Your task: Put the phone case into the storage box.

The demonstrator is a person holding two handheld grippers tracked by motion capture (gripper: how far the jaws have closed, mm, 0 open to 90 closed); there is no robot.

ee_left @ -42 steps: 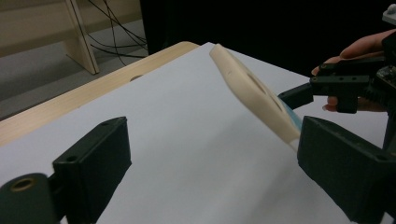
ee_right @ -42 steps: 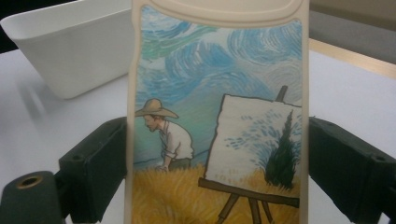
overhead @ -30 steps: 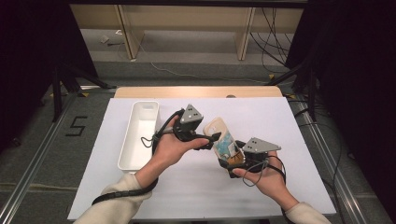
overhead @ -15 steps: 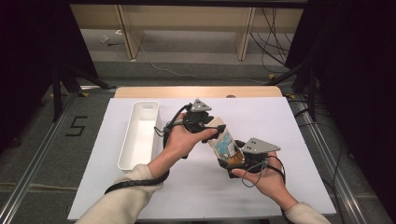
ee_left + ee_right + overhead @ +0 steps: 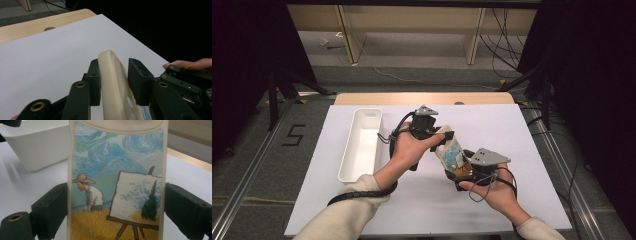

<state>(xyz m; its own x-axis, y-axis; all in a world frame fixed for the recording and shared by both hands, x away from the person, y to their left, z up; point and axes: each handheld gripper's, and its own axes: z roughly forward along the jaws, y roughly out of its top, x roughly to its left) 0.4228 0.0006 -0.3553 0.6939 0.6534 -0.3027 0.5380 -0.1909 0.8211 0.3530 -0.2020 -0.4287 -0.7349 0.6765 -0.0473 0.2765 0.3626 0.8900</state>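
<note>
A cream phone case (image 5: 452, 155) printed with a painter at an easel under a swirling blue sky (image 5: 115, 177) is held above the white table. My right gripper (image 5: 459, 172) is shut on its lower part, one pad on each long edge (image 5: 115, 212). My left gripper (image 5: 444, 140) reaches in from the left over the case's upper end. In the left gripper view the cream rim (image 5: 112, 72) stands between the two jaws (image 5: 112, 80), which have just been closing. One pad lies against the rim and the other is a sliver away.
A long white tray (image 5: 362, 145) lies left of the hands, also in the right gripper view (image 5: 37, 145). White sheet (image 5: 522, 130) covers the table, with a wooden strip (image 5: 422, 98) at the far edge. Dark frames and floor surround it.
My left hand has swung right and slightly forward, from beside the case to over its upper end, and its jaws have narrowed around the rim. The right hand and case stayed still.
</note>
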